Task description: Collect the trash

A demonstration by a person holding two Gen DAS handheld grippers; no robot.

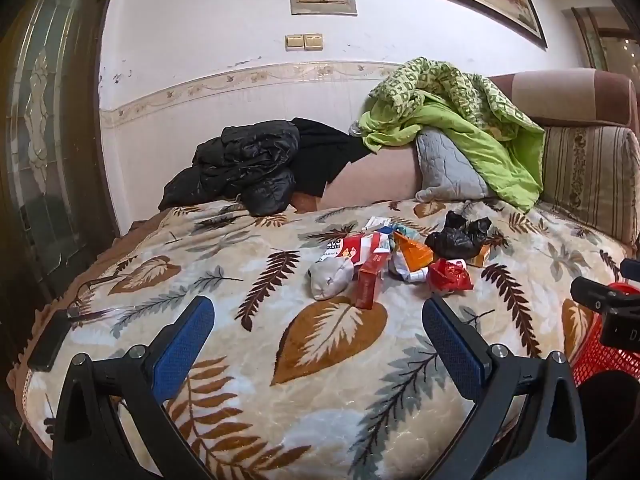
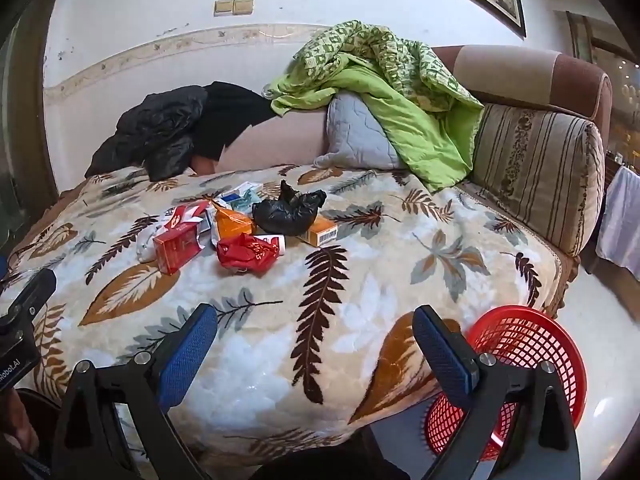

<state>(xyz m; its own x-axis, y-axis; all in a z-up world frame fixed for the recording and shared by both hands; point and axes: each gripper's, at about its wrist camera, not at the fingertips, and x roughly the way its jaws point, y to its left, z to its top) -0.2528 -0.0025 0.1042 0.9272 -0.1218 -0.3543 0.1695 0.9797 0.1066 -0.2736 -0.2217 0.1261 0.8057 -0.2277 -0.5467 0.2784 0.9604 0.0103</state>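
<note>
Trash (image 2: 236,232) is lying mid-blanket (image 2: 360,312), well ahead of both spread, empty grippers: right gripper (image 2: 314,354) is sitting nearer the basket (image 2: 532,344) than left gripper (image 1: 318,340).

Plush, fleecy leaf-print blanket (image 1: 328,344), soft matt nap. Crumpled red wrapper (image 2: 246,255), glossy foil-like plastic. Black bag (image 2: 288,210), thin shiny plastic film, wrinkled. Red carton (image 2: 176,249) and orange box (image 2: 322,234), smooth printed cardboard with slight sheen. Red basket (image 2: 532,336), moulded plastic mesh, glossy. Black jacket (image 1: 244,164), quilted slick synthetic cloth. Green quilt (image 1: 452,120), matt woven cotton-like cloth. Grey pillow (image 1: 444,168), stitched matt fabric. Gripper pads (image 1: 186,334), blue textured rubbery surface on matt black plastic arms.
</note>
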